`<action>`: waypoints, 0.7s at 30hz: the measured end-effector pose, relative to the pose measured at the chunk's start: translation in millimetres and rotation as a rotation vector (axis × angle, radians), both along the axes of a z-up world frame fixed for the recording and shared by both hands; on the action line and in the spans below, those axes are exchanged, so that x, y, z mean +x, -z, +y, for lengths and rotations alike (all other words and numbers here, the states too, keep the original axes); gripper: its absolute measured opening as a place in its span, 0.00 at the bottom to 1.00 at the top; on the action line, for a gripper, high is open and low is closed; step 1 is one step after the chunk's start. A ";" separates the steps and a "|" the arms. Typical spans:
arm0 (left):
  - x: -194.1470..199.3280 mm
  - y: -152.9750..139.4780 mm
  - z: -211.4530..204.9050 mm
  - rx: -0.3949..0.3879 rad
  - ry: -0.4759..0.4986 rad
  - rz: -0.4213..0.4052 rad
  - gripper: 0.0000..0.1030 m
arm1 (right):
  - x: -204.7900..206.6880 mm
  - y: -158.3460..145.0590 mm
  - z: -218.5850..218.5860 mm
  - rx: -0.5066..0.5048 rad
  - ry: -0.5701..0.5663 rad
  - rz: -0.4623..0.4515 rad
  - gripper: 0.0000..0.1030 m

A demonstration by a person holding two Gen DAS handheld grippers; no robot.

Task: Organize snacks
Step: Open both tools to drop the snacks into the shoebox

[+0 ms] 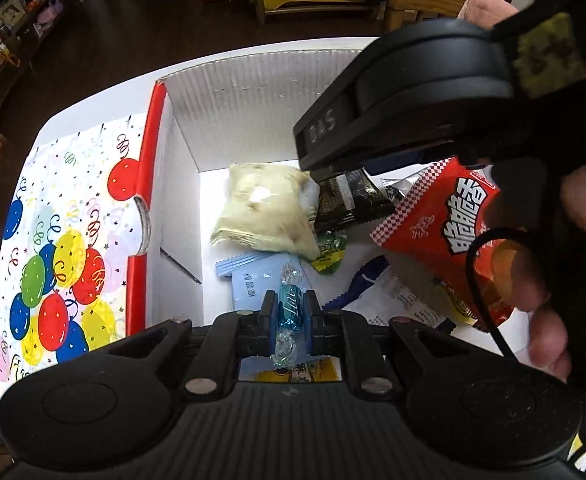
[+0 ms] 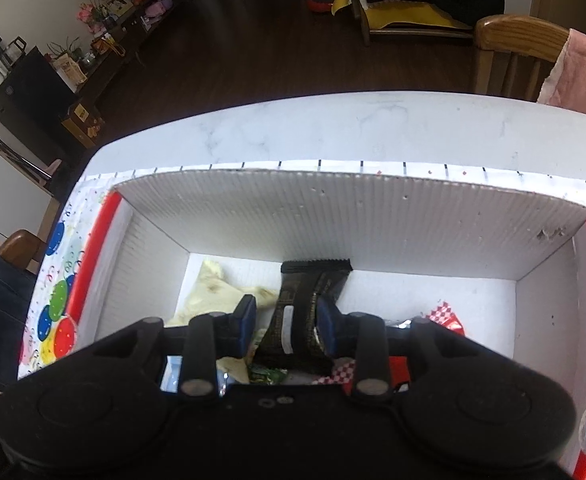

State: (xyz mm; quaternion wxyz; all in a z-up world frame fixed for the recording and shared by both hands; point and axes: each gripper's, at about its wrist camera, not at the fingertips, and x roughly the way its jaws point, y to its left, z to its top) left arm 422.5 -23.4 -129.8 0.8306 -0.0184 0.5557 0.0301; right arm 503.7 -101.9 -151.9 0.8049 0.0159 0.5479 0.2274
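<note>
Inside the white corrugated box (image 2: 373, 216) with its red rim and balloon-print flaps, on the marble-look bench (image 2: 293, 128), lie several snacks: a pale cream pouch (image 1: 261, 212), a light blue packet (image 1: 249, 280), a green candy (image 1: 329, 250) and a red bag (image 1: 445, 224) with checkered edge. The left claw (image 1: 291, 312) is clamped on a small teal twist-wrapped candy (image 1: 289, 308), clear wrapper ends sticking out, above the blue packet. The right claw (image 2: 287, 324) has its jaws parted around a dark brown wrapper (image 2: 305, 312) with crimped end; only the right pad seems to touch it.
</note>
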 end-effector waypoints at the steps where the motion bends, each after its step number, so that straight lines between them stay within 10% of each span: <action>1: -0.4 -0.2 1.0 -0.007 -0.006 0.003 0.12 | -0.7 -2.2 -1.3 0.005 0.000 -0.002 0.34; 21: -39.5 -39.5 17.9 -0.105 -0.030 -0.107 0.23 | -53.4 -72.3 -24.3 0.066 -0.007 -0.121 0.39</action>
